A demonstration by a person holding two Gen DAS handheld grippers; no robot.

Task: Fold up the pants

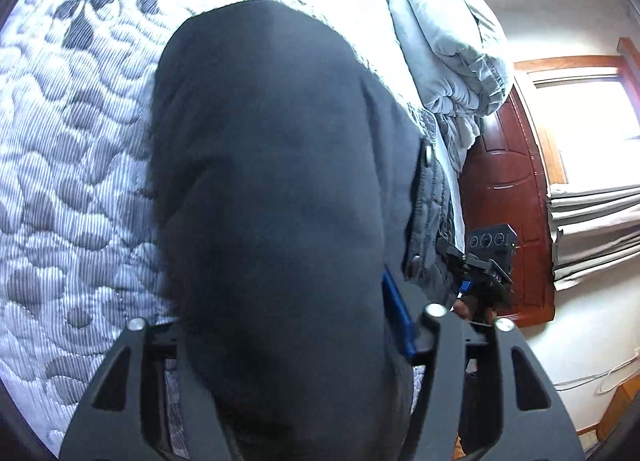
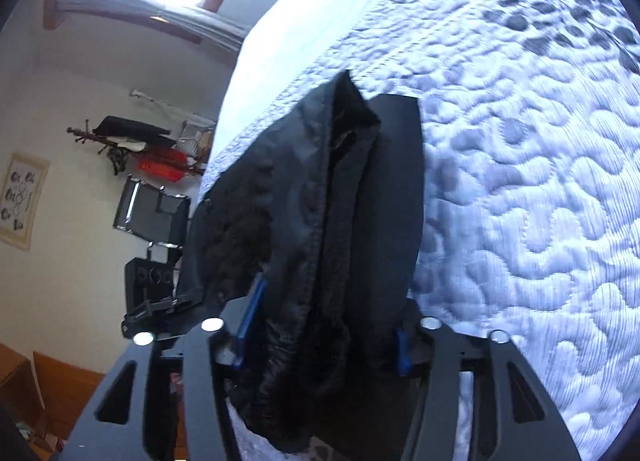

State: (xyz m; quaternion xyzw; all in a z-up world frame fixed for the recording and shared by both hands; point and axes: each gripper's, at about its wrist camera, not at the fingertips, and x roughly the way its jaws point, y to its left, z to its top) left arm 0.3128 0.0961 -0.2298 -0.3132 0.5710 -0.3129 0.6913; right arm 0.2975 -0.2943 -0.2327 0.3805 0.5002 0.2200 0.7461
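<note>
The dark pants (image 1: 272,189) hang lifted over the quilted bed (image 1: 72,165). My left gripper (image 1: 288,325) is shut on one bunch of the fabric, which fills the middle of the left wrist view and hides one finger; a blue pad (image 1: 396,317) shows on the right. My right gripper (image 2: 324,329) is shut on the pants (image 2: 320,221) too, with the fleecy lining showing between its blue pads (image 2: 250,317). The right gripper shows in the left wrist view (image 1: 480,273) at the right; the left gripper shows in the right wrist view (image 2: 160,301) at the left.
The patterned quilt covers the bed (image 2: 520,181). A folded grey duvet (image 1: 448,45) lies at the far end. A red-brown door (image 1: 508,197) and a window (image 1: 588,109) stand beyond. A coat rack (image 2: 132,141) and a black chair (image 2: 152,213) stand by the wall.
</note>
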